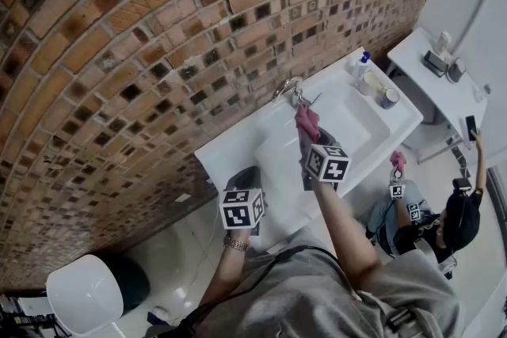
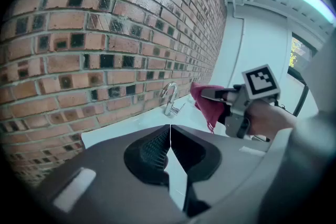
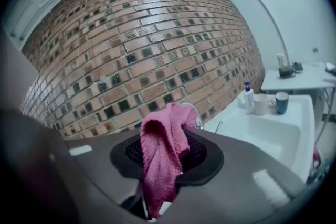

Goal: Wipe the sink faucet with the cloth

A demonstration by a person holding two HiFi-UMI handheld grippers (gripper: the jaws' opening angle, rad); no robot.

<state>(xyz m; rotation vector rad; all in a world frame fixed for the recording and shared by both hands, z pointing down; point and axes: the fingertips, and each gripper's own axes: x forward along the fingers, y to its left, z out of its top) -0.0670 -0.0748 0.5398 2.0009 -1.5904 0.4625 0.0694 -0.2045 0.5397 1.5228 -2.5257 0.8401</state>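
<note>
A chrome faucet (image 1: 290, 90) stands at the back of the white sink (image 1: 372, 131), against the brick wall. My right gripper (image 1: 306, 121) is shut on a pink cloth (image 1: 307, 121) and holds it just in front of the faucet. From the right gripper view, the cloth (image 3: 161, 152) drapes over the jaws and hides most of the faucet (image 3: 195, 115) behind it. My left gripper (image 1: 247, 180) hangs over the sink's near left edge, shut and empty. The left gripper view shows the faucet (image 2: 169, 98) with the cloth (image 2: 206, 102) to its right.
A soap bottle (image 1: 361, 66), a white cup (image 1: 369, 83) and a dark cup (image 1: 388, 97) stand on the sink's right end. A white side table (image 1: 432, 79) is beyond. A white bin (image 1: 83, 293) sits on the floor at left. Another person (image 1: 444, 222) crouches at the right.
</note>
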